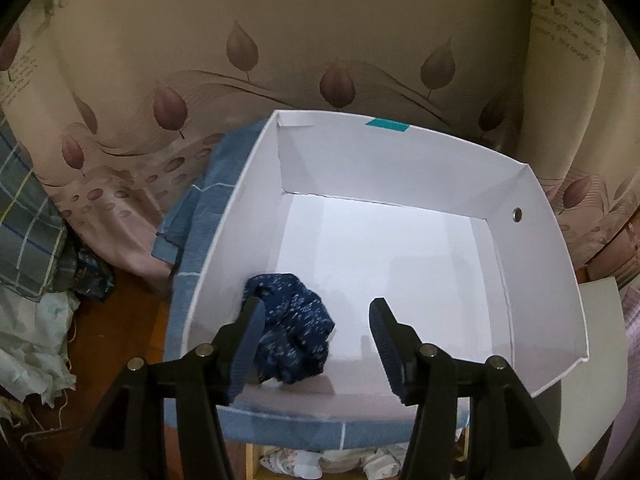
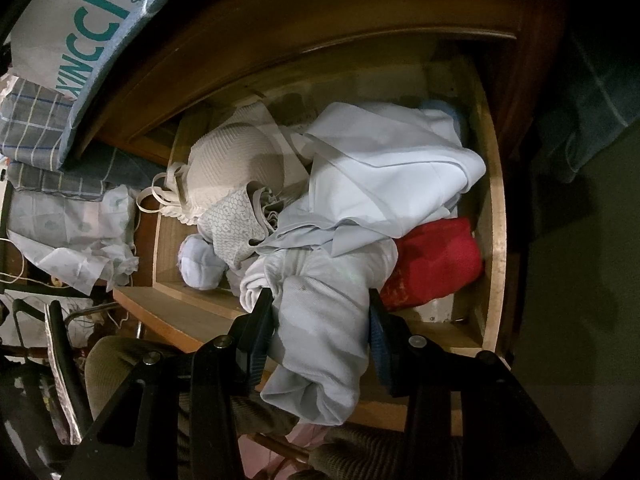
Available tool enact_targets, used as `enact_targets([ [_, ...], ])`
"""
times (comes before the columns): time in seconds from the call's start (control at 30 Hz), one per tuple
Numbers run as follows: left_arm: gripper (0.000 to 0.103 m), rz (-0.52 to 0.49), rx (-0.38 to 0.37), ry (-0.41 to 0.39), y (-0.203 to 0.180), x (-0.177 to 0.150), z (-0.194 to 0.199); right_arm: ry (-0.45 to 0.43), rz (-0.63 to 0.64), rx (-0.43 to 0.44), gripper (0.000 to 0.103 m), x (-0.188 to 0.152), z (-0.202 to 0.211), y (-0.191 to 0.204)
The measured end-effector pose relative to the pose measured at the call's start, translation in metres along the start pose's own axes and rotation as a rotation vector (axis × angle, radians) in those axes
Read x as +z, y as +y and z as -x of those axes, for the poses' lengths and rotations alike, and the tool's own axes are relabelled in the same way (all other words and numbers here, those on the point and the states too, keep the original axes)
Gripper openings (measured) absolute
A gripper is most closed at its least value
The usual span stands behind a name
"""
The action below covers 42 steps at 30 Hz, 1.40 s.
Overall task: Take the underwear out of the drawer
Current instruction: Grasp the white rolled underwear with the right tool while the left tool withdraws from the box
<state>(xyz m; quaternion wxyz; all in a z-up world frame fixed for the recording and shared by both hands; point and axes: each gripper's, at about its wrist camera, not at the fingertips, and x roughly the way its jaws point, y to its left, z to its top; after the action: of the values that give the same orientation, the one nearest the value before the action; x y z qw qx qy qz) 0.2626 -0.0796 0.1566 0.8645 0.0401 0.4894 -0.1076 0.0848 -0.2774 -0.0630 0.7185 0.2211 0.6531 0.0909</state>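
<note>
The left tool (image 1: pixel 316 340) is held open and empty above a white box (image 1: pixel 532 248); dark blue spotted underwear (image 1: pixel 296 332) lies crumpled in the box's near left corner, partly hidden behind the left finger. The right tool (image 2: pixel 320 336) is clamped on a pale blue garment (image 2: pixel 320 344) at the near edge of the wooden drawer (image 2: pixel 496 240), which is crowded with other clothes; what kind of garment is held cannot be made out.
</note>
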Motion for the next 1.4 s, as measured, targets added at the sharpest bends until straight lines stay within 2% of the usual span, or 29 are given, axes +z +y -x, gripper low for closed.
enact_targets([
  [0.17, 0.056, 0.0, 0.028, -0.043, 0.01, -0.018, 0.021, -0.006, -0.005, -0.001, 0.042, 0.0, 0.001, 0.0],
  [0.23, 0.056, -0.028, 0.028, -0.087, 0.01, -0.032, 0.031, -0.01, -0.005, -0.003, 0.042, 0.0, 0.002, -0.001],
  [0.27, 0.056, -0.053, 0.061, -0.114, 0.008, -0.04, 0.037, -0.009, -0.004, -0.006, 0.042, 0.0, 0.003, -0.001],
  [0.33, 0.061, -0.086, 0.096, -0.147, 0.004, -0.051, 0.045, -0.006, -0.005, -0.012, 0.042, 0.0, 0.004, 0.0],
  [0.4, 0.065, -0.098, 0.09, -0.175, 0.003, -0.062, 0.055, 0.001, -0.004, -0.02, 0.041, 0.002, 0.006, 0.0],
  [0.5, 0.065, -0.098, 0.046, -0.157, 0.005, -0.071, 0.06, 0.014, -0.002, -0.037, 0.041, 0.002, 0.006, 0.002],
  [0.8, 0.065, -0.036, 0.01, -0.184, 0.021, -0.082, 0.074, 0.029, -0.013, -0.06, 0.04, 0.003, 0.021, 0.009],
  [1.07, 0.065, -0.01, 0.02, -0.154, 0.035, -0.109, 0.067, 0.062, -0.026, -0.044, 0.04, 0.0, 0.038, 0.018],
  [1.27, 0.065, 0.048, 0.007, -0.1, 0.049, -0.136, 0.049, 0.025, 0.027, -0.052, 0.04, -0.005, 0.067, 0.036],
  [1.4, 0.065, 0.068, 0.027, -0.074, 0.055, -0.157, 0.037, -0.045, 0.082, -0.061, 0.04, -0.005, 0.094, 0.052],
])
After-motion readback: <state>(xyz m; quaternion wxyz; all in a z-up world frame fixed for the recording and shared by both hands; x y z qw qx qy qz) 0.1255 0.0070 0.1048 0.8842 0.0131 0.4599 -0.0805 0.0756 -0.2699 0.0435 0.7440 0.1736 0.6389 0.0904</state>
